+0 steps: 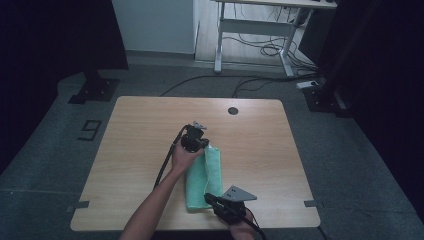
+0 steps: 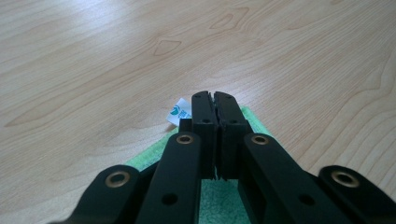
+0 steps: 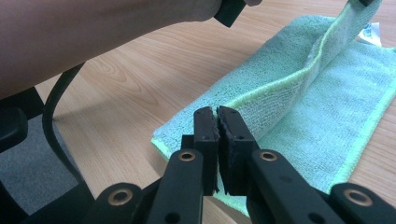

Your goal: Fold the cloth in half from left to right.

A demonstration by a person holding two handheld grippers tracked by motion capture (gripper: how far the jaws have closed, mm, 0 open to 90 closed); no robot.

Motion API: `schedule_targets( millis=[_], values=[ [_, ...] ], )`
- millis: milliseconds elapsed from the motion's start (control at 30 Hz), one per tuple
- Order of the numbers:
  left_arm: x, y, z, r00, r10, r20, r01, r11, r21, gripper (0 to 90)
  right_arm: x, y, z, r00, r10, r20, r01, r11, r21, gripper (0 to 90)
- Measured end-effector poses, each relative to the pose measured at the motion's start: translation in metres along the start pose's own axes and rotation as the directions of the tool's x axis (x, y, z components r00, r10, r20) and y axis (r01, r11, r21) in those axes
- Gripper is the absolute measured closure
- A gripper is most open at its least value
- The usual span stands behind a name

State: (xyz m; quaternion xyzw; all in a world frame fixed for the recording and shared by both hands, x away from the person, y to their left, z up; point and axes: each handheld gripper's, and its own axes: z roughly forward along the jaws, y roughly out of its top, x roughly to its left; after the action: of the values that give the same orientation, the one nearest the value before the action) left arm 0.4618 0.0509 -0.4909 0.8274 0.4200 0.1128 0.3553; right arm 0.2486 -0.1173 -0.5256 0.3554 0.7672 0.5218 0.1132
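Now we hold the green cloth (image 1: pixel 204 176) on the wooden table (image 1: pixel 135 150), folded lengthwise. Our left gripper (image 2: pixel 215 100) is clamped on its far corner by the white label (image 2: pixel 179 112); our right gripper (image 3: pixel 217 114) pinches the near edge, a fold lifted between.

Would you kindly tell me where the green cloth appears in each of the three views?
High view: the cloth lies lower centre on the table, between both grippers.
Left gripper view: bottom centre, a corner behind the jaws.
Right gripper view: centre to right, one edge lifted.
Shared landmark: its white label.
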Motion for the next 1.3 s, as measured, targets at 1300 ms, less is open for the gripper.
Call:
schedule_targets(
  millis=[1300],
  values=[
    [-0.012, -0.001, 0.028, 0.9996, 0.022, 0.015, -0.023, 0.9978, 0.063, 87.3, -0.006, -0.007, -0.004, 0.9999, 0.010, 0.010, -0.011, 1.000, 0.013, 85.3]
  ],
)
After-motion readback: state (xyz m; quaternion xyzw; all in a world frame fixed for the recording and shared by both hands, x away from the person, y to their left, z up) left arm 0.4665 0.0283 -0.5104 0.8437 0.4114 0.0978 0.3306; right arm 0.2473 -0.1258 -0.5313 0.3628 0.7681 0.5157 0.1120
